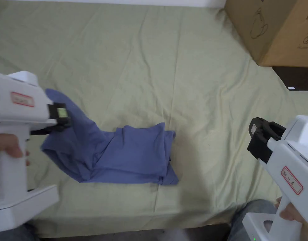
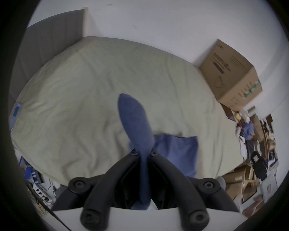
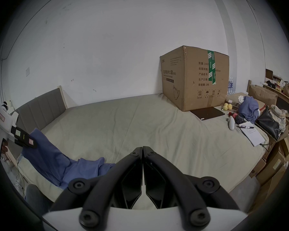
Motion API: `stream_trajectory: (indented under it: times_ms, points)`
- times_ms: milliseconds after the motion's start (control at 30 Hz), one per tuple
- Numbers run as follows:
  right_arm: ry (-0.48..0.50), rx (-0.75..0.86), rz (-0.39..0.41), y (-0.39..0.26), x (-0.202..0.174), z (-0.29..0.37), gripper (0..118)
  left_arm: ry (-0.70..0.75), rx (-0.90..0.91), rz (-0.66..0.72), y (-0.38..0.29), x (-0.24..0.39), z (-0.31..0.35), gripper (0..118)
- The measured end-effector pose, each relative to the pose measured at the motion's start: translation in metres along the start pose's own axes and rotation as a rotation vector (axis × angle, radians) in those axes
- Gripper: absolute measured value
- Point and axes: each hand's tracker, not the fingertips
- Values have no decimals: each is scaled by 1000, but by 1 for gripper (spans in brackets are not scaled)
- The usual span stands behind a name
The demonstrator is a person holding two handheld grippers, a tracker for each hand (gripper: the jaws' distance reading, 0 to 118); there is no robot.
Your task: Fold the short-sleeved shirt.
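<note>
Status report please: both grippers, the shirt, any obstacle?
Left gripper shut on shirt, lifting one end. Right gripper shut, empty. Box far off.

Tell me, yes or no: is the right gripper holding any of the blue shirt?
No, the right gripper is shut on nothing, apart from the shirt.

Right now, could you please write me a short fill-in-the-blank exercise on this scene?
1. The left tongs are shut on the ____ shirt.
2. The right tongs are shut and hold ____.
3. The shirt lies on a pale green ____.
4. The cardboard box stands at the bed's far ____ corner.

Missing: blue; nothing; sheet; right
</note>
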Motion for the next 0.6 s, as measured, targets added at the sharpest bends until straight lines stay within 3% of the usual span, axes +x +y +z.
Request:
stream_trajectory:
  times_ms: [133, 333, 467, 533, 600]
  points:
    - [-20, 13, -1, 1, 7, 9, 0, -31, -41, -133, -9, 60, -35, 1]
    - [-73, 18, -27, -6, 25, 21, 0, -40, -125, -226, -43, 144, -106, 5]
    - [-113, 9, -45, -11, 37, 29, 0, -59, -231, -324, -67, 174, -160, 32]
    - [-133, 4, -45, -11, 38, 35, 0, -124, -294, -269, -74, 177, -171, 52]
    - [-143, -2, -50, -11, 42, 37, 0, -183, -347, -218, -75, 179, -178, 59]
